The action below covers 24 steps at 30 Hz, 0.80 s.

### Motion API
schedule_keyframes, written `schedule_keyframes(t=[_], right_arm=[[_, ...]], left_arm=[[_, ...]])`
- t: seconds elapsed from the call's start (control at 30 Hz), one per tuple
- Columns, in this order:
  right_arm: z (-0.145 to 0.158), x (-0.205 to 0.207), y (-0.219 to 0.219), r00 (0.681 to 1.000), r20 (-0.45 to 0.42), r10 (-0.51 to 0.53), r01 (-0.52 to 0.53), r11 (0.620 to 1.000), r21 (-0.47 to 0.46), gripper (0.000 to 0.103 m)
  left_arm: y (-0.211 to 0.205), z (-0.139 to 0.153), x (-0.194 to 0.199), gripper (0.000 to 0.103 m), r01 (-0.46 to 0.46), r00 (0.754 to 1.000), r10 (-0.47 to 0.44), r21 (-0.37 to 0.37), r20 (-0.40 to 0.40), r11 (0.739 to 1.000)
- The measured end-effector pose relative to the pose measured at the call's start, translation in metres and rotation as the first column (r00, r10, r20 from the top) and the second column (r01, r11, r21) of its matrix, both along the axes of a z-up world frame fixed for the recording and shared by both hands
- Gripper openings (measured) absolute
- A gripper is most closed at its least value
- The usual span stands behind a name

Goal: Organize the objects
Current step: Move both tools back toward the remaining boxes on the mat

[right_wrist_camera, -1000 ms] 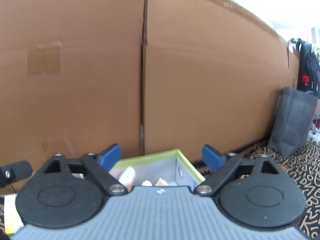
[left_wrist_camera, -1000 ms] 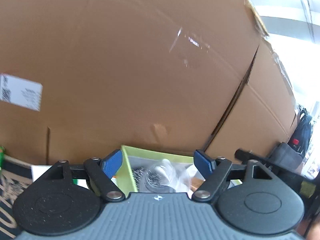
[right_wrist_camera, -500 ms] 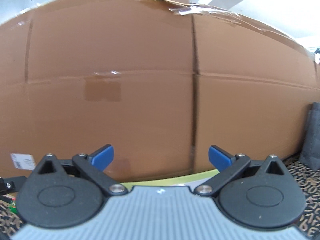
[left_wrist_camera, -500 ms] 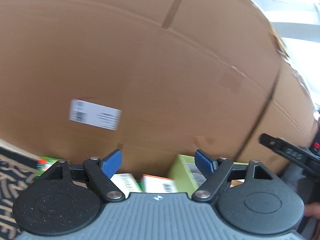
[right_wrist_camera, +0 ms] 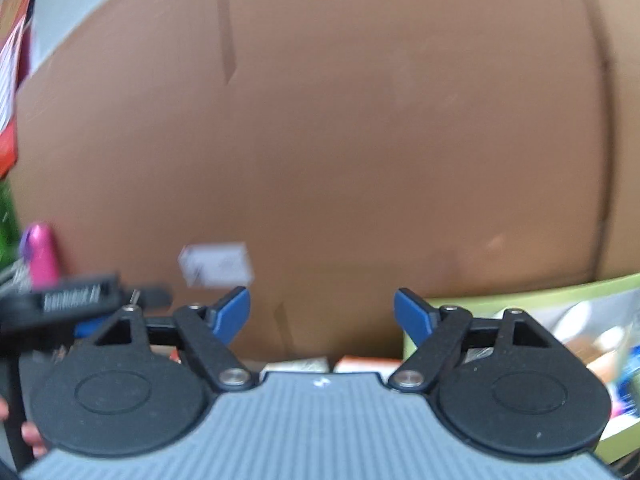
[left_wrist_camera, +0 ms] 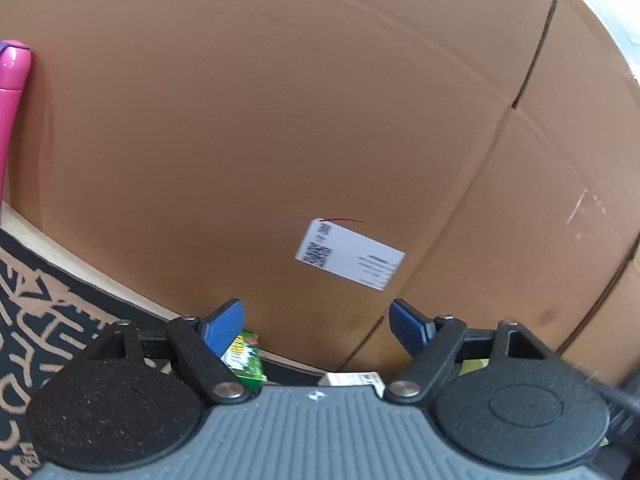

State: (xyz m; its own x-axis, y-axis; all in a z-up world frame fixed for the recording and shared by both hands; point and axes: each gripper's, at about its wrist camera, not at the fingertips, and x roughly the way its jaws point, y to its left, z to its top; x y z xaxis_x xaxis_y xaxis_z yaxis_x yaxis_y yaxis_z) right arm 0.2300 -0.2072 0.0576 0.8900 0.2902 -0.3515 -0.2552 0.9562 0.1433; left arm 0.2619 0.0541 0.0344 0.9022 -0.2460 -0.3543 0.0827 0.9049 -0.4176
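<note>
My left gripper [left_wrist_camera: 316,314] is open and empty, facing a large cardboard box [left_wrist_camera: 280,120]. Just below its left finger lies a small green packet [left_wrist_camera: 246,358]. A white and orange carton [left_wrist_camera: 352,380] peeks out under its middle. My right gripper [right_wrist_camera: 322,310] is open and empty. A green-rimmed bin [right_wrist_camera: 532,300] holding several items stands at its right. Small cartons [right_wrist_camera: 304,364] lie below it, mostly hidden by the gripper body. The left gripper's body [right_wrist_camera: 68,300] shows at the left of the right wrist view.
A pink bottle [left_wrist_camera: 12,68] stands at the far left against the box; it also shows in the right wrist view [right_wrist_camera: 40,256]. A white shipping label [left_wrist_camera: 350,254] is on the box. A black patterned rug [left_wrist_camera: 44,300] covers the floor at left.
Both grippers have swung left. The green-rimmed bin has slid from the centre to the right of the right wrist view, and the pink bottle and green packet have come into sight. Both stay open.
</note>
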Motion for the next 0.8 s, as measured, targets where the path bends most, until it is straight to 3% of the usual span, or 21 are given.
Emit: schedule_keyframes(t=[0.1,0.23,0.6,0.7,0.8], right_arm=[[-0.018,0.013,0.014,0.994,-0.093,0.055,-0.054,0.999,0.006,0.079],[-0.034,0.024,0.015,0.986,-0.165,0.025,-0.029,0.999,-0.025,0.079],[-0.043,0.034,0.000,0.984,-0.145,-0.101,0.064,0.968,-0.244,0.075],[-0.046,0.036,-0.003,0.976,-0.145,-0.165,0.114,0.945,-0.307,0.080],[-0.042,0.031,-0.007,0.974,-0.184,-0.133,0.086,0.967,-0.240,0.085]], left_arm=[[0.004,-0.003,0.004,0.083,-0.009,1.000,0.010,0.034,-0.003,0.999],[0.007,-0.013,0.013,0.083,0.006,0.999,-0.002,0.076,-0.049,0.997],[0.003,-0.024,0.020,0.083,0.078,0.992,-0.070,0.068,-0.104,0.995],[0.001,-0.025,0.019,0.083,0.094,0.990,-0.086,0.064,-0.111,0.994],[-0.005,-0.027,0.020,0.083,0.119,0.987,-0.108,0.086,-0.121,0.989]])
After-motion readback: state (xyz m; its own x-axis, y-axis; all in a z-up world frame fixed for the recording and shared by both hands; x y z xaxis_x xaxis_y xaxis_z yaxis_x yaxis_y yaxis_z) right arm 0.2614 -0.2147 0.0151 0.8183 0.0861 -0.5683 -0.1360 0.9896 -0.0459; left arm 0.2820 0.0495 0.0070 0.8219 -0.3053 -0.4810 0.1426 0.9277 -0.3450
